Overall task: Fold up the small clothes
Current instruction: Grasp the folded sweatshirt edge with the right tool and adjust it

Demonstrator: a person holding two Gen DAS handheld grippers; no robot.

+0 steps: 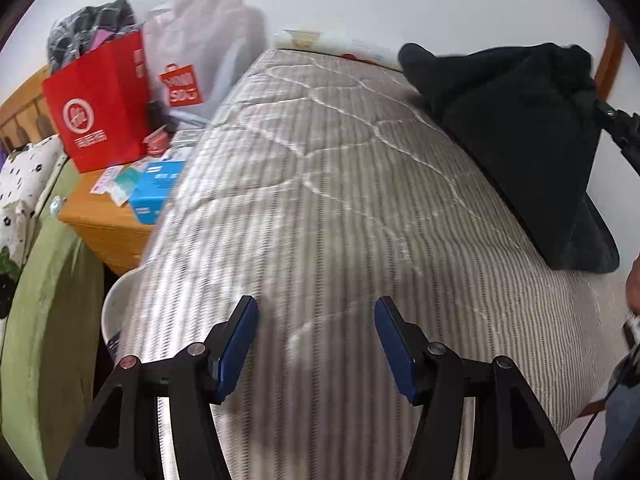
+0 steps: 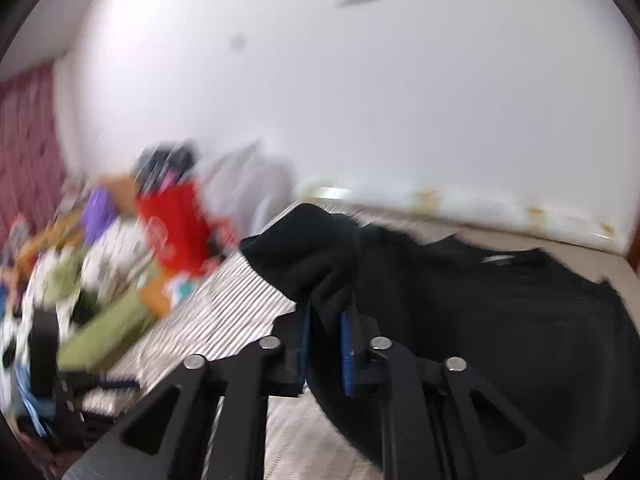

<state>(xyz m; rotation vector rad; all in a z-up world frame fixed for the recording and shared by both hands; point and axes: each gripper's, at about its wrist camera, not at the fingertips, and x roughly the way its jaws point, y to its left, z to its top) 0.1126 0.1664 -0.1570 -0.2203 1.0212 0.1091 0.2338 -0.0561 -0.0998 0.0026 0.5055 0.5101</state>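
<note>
**Black garment lifted at one edge**

Striped mattress [image 1: 320, 200]: black garment [image 1: 520, 140] at two o'clock, soft, limp, likely light. My right gripper [image 2: 326, 344] pinches its bunched edge; my left gripper [image 1: 316, 340] gapes empty. Corners offer best hold.

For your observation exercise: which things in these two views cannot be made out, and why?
- Garment type: right view, bunched and dark; bottom edge cuts it off.
- Clutter beside the bed: right view, motion blur.
- Right gripper: left view, frame edge cuts it off.
- Red bag lettering: left view, too small.
</note>
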